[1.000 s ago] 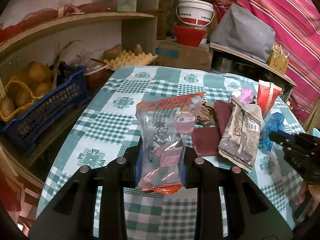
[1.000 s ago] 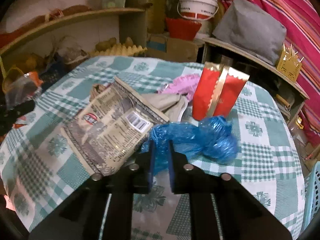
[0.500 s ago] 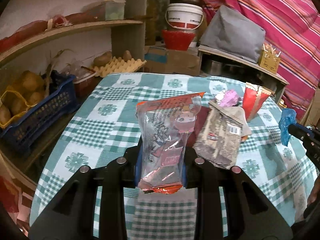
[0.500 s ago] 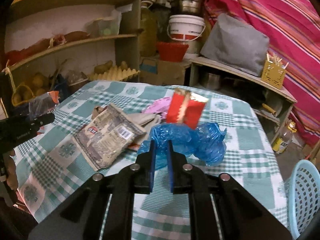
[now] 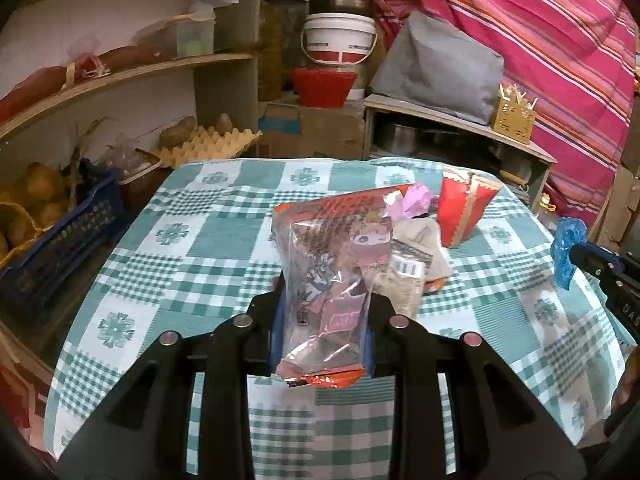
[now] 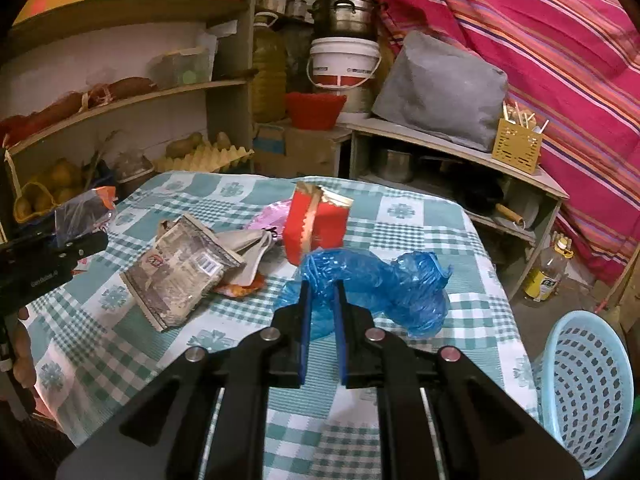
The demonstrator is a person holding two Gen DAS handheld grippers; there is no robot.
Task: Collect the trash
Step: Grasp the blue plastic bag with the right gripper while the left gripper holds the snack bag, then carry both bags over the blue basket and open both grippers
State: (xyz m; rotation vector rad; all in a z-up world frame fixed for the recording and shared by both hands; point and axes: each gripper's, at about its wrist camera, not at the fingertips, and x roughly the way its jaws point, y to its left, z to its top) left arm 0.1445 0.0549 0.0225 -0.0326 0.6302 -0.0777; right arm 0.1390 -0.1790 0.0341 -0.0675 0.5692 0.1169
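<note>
My left gripper is shut on a clear and orange snack wrapper and holds it above the checked table. My right gripper is shut on a crumpled blue plastic bag, lifted over the table's right side; the bag also shows at the right edge of the left wrist view. On the table lie a grey printed packet, a red carton, a pink wrapper and a beige wrapper.
A light blue plastic basket stands on the floor right of the table. A blue crate with potatoes sits left of the table. Shelves, an egg tray, a white bucket and a grey bag stand behind.
Both grippers have risen and pulled back from the table. The blue bag has come up off the table with my right gripper. The basket has come into the right wrist view.
</note>
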